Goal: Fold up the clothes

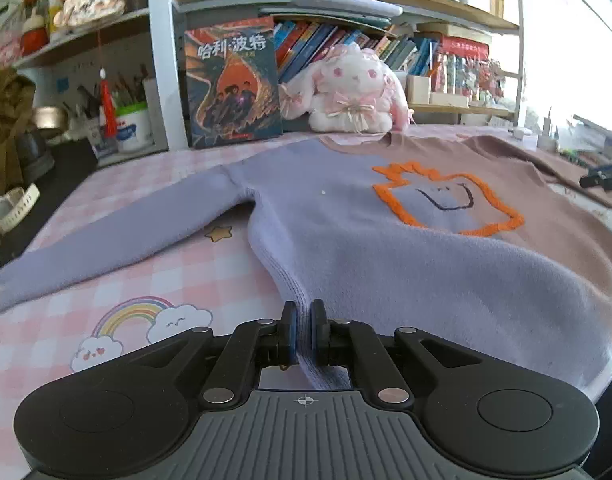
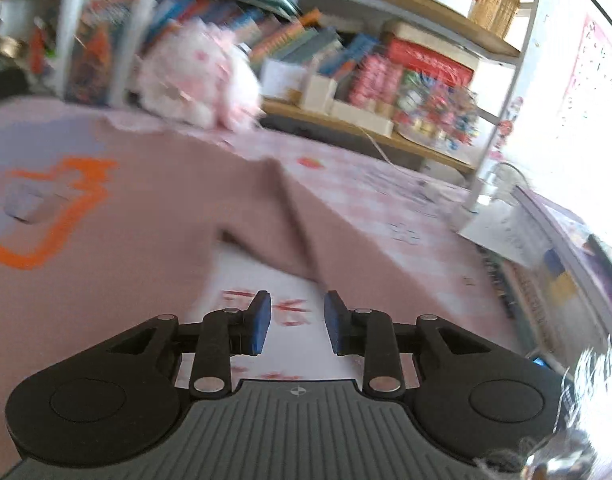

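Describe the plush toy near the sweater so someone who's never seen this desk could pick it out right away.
Find the two-tone sweater spread on the pink checked tablecloth. Just beyond its collar, below the row of books, sits the plush bunny, right of a big upright book. It is the only soft white-and-pink thing there, with ribbon bows.

The table [image 1: 178, 280] is covered with a pink checked cloth printed with a rainbow and clouds. A purple-and-brown sweater [image 1: 346, 216] lies spread flat on it. At the far edge a book [image 1: 232, 84] stands upright beside a plush rabbit [image 1: 354, 88].
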A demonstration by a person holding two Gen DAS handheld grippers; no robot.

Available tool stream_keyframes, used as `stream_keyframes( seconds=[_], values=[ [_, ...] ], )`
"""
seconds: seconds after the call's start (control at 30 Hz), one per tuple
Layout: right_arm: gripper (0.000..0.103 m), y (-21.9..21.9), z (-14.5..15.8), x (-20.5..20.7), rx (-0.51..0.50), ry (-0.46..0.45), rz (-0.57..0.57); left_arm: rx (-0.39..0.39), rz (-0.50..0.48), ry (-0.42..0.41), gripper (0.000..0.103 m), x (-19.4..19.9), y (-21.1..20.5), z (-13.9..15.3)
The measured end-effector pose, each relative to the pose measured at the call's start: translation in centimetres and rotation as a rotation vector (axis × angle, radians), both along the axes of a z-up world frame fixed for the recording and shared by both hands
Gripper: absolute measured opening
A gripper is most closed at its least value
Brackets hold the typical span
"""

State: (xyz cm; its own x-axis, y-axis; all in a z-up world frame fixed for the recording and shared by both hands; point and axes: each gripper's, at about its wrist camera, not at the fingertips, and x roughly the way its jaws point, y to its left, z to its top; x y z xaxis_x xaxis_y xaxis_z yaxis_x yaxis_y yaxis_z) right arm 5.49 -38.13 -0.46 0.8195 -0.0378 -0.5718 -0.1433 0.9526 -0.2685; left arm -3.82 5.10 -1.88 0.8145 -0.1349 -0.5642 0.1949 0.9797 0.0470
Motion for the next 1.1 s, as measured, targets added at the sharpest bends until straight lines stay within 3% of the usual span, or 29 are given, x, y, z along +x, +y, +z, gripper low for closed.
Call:
stream_keyframes(
  seconds=[0.2, 0.33, 0.43, 0.47, 0.53, 0.63, 0.73, 0.83, 1.1],
  values=[
    [0.026, -0.9, -2.0, 3.7, -0.144, 0.090, -0.015, -0.007, -0.004, -0.002, 0.006, 0.0, 0.3, 0.0],
    [0.023, -1.2, -2.0, 5.6, -0.219, 0.103, -0.040, -0.016, -0.004, 0.002, 0.006, 0.1, 0.5, 0.0],
    [0.023, -2.6, -0.3, 7.8, -0.349, -0.106, -0.218, -0.016, -0.003, 0.007, 0.007, 0.1, 0.5, 0.0],
    [0.023, -3.1, 0.5, 8.2, -0.346, -0.169, -0.266, -0.016, -0.002, 0.008, 0.008, 0.0, 0.5, 0.0],
    [0.023, -4.0, 2.2, 8.7, -0.317, -0.245, -0.302, -0.020, 0.001, 0.009, 0.009, 0.1, 0.6, 0.1],
    [0.026, -3.5, 3.1, 8.2, -0.285, -0.249, -0.238, -0.032, 0.005, 0.009, 0.009, 0.1, 0.8, 0.1],
    [0.033, -2.1, 2.9, 6.0, -0.167, -0.193, -0.113, -0.039, 0.007, 0.007, 0.009, 0.0, 0.9, 0.1],
    [0.034, -1.0, 2.1, 2.6, 0.019, -0.089, -0.002, -0.069, 0.010, 0.013, 0.010, -0.3, 1.3, 0.1],
    [0.036, 0.2, -0.4, -5.7, 0.471, 0.119, 0.052, -0.171, 0.023, 0.032, 0.012, -1.1, 2.6, 0.1]
  ],
)
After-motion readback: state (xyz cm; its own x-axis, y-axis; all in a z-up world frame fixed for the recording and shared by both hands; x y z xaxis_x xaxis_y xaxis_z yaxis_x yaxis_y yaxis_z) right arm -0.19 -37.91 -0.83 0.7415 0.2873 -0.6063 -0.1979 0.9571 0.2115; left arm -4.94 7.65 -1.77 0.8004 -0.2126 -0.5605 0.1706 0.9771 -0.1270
